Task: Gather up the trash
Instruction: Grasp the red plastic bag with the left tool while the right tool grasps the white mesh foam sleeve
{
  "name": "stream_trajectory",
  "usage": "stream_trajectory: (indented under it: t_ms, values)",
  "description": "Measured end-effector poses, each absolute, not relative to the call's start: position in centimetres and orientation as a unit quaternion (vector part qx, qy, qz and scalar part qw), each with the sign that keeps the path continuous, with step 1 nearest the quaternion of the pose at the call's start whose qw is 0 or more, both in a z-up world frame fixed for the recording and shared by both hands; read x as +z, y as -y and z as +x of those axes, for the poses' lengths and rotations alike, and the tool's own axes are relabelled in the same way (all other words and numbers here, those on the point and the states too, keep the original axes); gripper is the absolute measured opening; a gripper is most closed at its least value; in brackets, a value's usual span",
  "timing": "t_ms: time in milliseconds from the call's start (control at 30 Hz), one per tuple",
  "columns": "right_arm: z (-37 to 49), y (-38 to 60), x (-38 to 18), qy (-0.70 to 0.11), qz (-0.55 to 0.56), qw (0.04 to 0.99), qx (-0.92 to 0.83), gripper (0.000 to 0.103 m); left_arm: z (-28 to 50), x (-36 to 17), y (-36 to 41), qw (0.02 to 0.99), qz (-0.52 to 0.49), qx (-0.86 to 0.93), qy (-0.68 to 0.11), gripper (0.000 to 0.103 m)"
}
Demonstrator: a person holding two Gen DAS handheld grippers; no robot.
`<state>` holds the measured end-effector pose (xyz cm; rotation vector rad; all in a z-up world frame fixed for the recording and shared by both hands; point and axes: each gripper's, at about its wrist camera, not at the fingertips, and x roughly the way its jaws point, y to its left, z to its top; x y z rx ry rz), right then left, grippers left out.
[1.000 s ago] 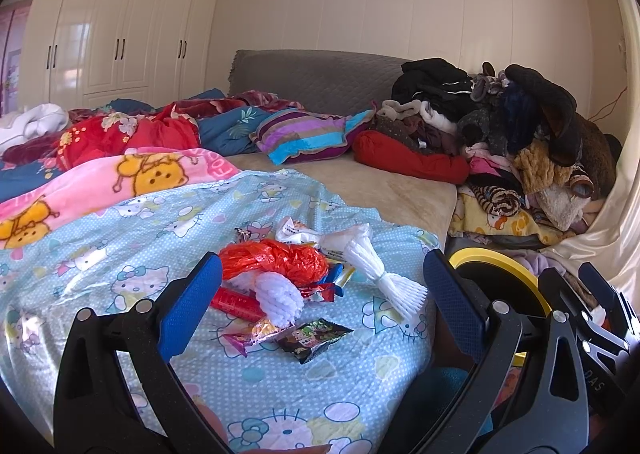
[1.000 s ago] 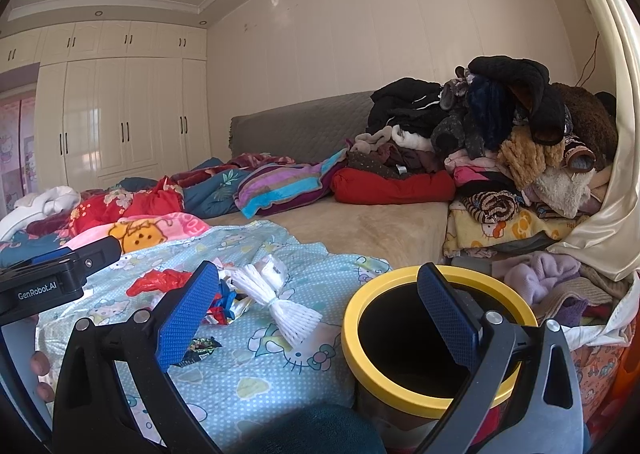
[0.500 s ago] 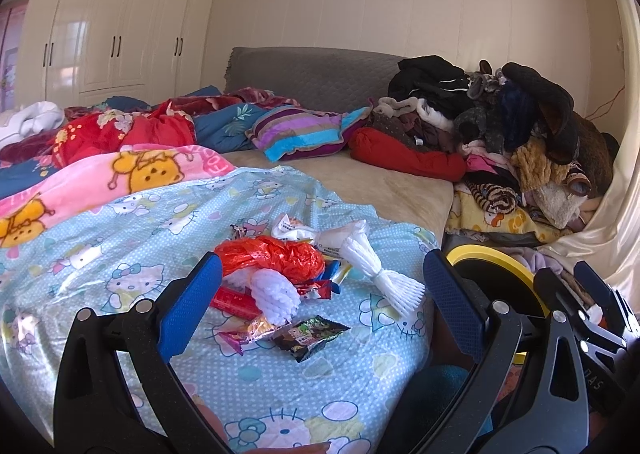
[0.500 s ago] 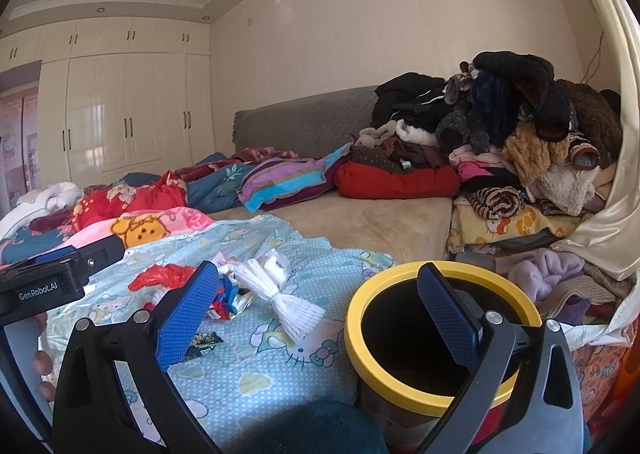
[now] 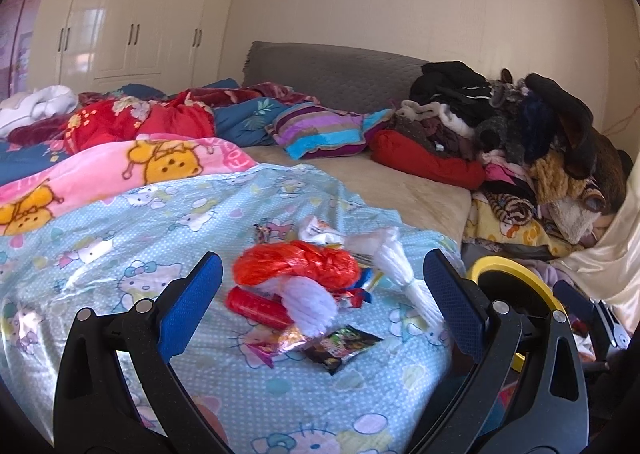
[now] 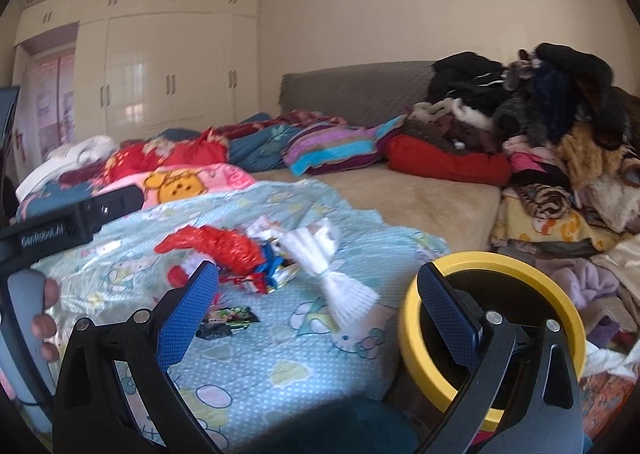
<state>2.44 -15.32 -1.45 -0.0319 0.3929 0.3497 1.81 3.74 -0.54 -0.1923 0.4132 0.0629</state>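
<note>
Trash mid-blanket, bin beside edge

Bare blue sheet left of trash pile, bin crowding right; clothes heap behind

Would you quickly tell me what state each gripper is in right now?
Left gripper: open, holding nothing.
Right gripper: open, holding nothing.

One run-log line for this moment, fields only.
phase: approach | left tongs: open, empty, facing trash pile on bed | right tongs: open, empty | yellow-rimmed bin: beside bed | collected: nothing held
</note>
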Motion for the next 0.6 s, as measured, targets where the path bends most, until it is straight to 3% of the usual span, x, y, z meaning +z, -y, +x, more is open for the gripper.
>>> stream_trajectory:
  t_ms: [600]
  values:
    - [10.1, 12.7, -3.5, -0.268, -0.078, 0.938, 0.208, 0.097, 7.4, -1.2, -9.4, 0.964, -0.132, 0.026, -0.229, 0.092]
